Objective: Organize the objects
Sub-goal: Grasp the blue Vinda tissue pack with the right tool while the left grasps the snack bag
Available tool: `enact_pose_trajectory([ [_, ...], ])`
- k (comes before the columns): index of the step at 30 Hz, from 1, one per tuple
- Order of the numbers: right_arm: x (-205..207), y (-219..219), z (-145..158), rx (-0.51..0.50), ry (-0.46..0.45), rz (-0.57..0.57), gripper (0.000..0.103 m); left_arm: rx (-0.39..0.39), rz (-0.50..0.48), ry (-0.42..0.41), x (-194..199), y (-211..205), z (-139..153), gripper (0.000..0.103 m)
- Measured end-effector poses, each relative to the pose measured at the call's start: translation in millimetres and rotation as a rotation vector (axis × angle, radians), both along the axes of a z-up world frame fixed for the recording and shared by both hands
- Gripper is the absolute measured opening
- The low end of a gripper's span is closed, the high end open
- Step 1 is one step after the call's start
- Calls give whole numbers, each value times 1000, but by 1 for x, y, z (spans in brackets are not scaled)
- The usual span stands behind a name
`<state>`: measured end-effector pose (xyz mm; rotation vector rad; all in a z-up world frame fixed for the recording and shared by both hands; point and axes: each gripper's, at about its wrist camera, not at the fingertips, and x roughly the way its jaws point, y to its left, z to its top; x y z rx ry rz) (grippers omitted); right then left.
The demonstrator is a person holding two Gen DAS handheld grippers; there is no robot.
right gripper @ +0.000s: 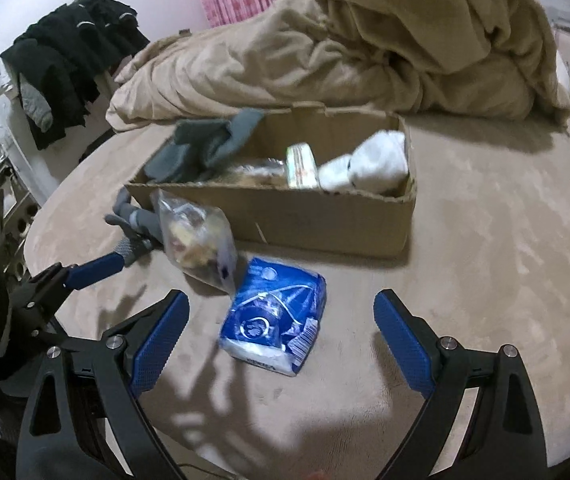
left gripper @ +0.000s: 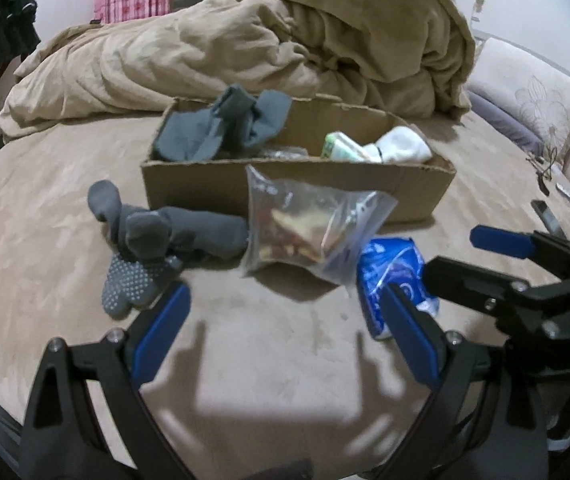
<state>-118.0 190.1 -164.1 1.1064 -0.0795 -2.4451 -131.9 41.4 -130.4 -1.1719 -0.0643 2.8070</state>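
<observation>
Left black two-finger gripper with blue ribbed pads (left gripper: 285,328): jaws spread wide, nothing between them, fingers pointing forward and slightly downward, held low. Seen from the right wrist camera as a black frame entering from the left edge, one blue-padded finger (right gripper: 95,270) extended forward.

Right black two-finger gripper with blue ribbed pads (right gripper: 281,340): jaws spread wide, nothing gripped, fingers angled forward and down. Seen from the left wrist camera entering from the right edge, fingers (left gripper: 501,242) parted, positioned just beside the left unit.
</observation>
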Motion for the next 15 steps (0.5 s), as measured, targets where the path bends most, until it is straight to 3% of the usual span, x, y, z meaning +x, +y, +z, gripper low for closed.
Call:
enact_pose_trajectory([
  [8,-18,9,-22,-34,-82,-32,95,-102,-26,42,-9,0,-3,91],
  [15,-22,-6,-34,-24,-85,24,95,-51,-59,35,-9,-26,-6,90],
])
